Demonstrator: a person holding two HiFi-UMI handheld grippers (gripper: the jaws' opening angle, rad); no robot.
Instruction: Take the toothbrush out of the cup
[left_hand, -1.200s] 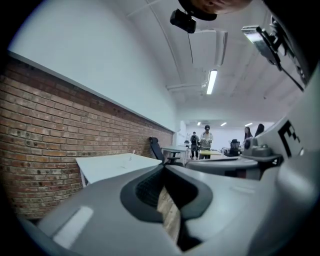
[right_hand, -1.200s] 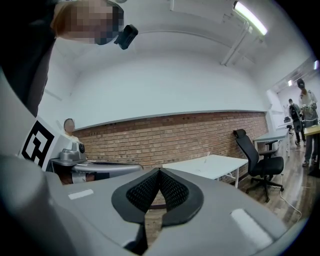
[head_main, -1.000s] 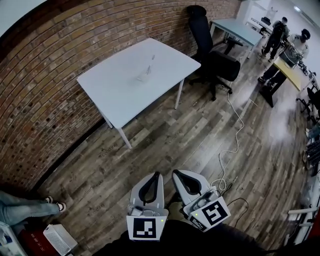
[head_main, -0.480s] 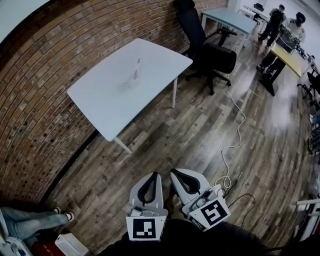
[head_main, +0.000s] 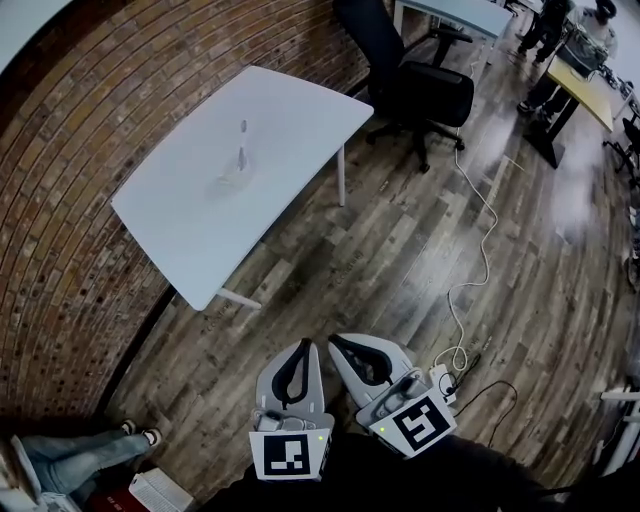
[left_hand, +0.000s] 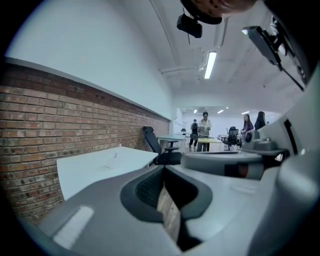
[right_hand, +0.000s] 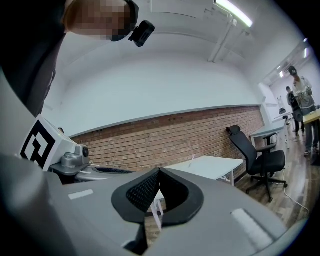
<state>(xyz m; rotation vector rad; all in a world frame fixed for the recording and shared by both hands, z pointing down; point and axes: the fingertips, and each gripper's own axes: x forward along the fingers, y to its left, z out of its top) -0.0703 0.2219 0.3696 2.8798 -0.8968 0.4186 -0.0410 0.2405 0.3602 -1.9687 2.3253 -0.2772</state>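
Note:
A clear cup stands near the middle of the white table, with a toothbrush upright in it. In the left gripper view the cup and toothbrush are small and far off. Only the toothbrush shows in the right gripper view, above the tabletop. My left gripper and right gripper are side by side over the wooden floor, well short of the table. Both are shut with nothing between their jaws. Their tips meet in each gripper's own view, left gripper and right gripper.
A brick wall runs behind the table. A black office chair stands by the table's right end, and a white cable snakes over the floor. A seated person's legs are at lower left. Other people stand by desks far right.
The table with the cup has slid down and left in the head view and looks nearer. Both grippers stay shut and side by side at the bottom of the picture.

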